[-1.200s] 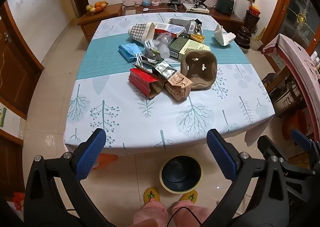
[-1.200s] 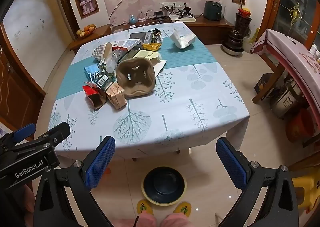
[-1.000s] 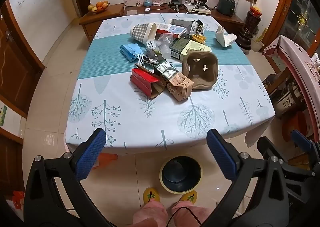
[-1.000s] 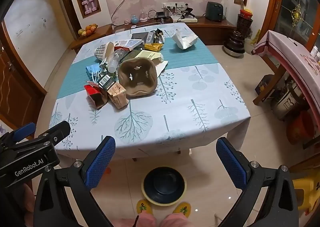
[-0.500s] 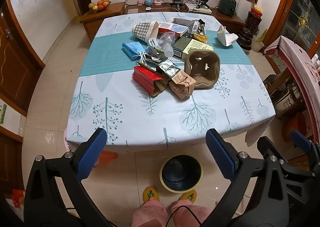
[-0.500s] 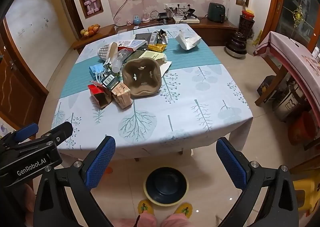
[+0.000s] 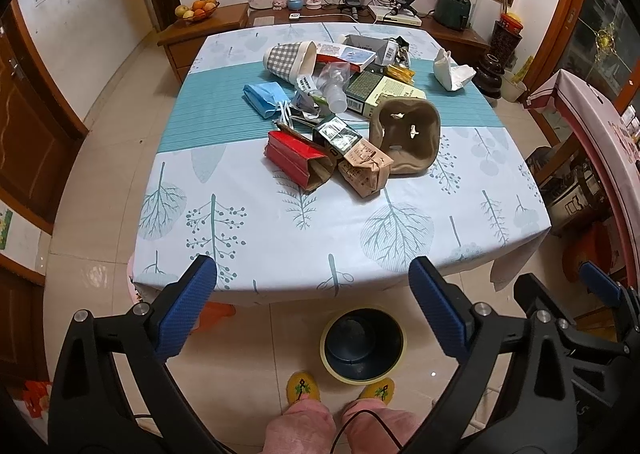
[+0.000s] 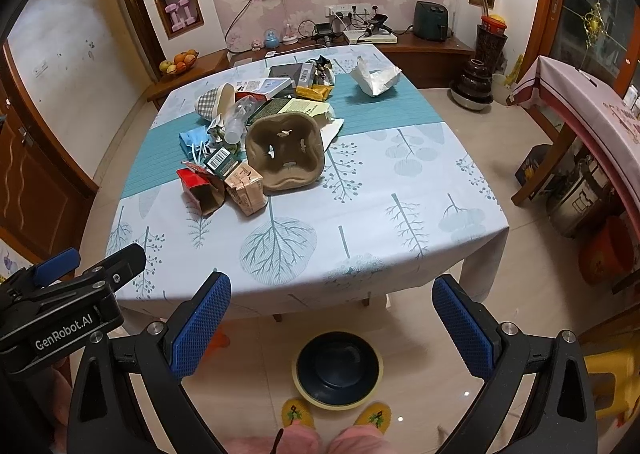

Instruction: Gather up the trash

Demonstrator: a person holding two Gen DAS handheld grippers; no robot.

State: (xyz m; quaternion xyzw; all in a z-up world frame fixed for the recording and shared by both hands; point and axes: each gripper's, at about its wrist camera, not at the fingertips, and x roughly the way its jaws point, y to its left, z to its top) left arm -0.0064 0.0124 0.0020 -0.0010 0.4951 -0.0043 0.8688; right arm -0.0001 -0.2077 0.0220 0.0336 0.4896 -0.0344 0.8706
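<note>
Tiled floor surrounds a tabletop (image 7: 248,222) draped in a white cloth printed with teal trees and crossed by a teal striped band. Litter is heaped around the middle of it, toward the far side. At the near edge of the heap a red carton (image 7: 294,160) is laid on its side, its long axis running from far left to near right, with the open brown end turned toward the camera. Just beside it a crumpled brown paper package (image 7: 364,168) is seen, and touching that, a moulded pulp cup carrier (image 7: 406,138) is propped on edge with its hollow side facing forward. Behind these a blue face mask (image 7: 264,94), a clear plastic bottle (image 7: 334,88), a checked slipper (image 7: 290,58) and a green box (image 7: 362,88) are spread. Well apart to the right a torn white wrapper (image 8: 376,78) is left. On the floor below the near edge a dark bin (image 7: 362,342) with a yellow rim is stood. The left claw (image 7: 312,286) is held wide open and empty above the near tabletop edge; the right claw (image 8: 332,302) is likewise spread and empty.
</note>
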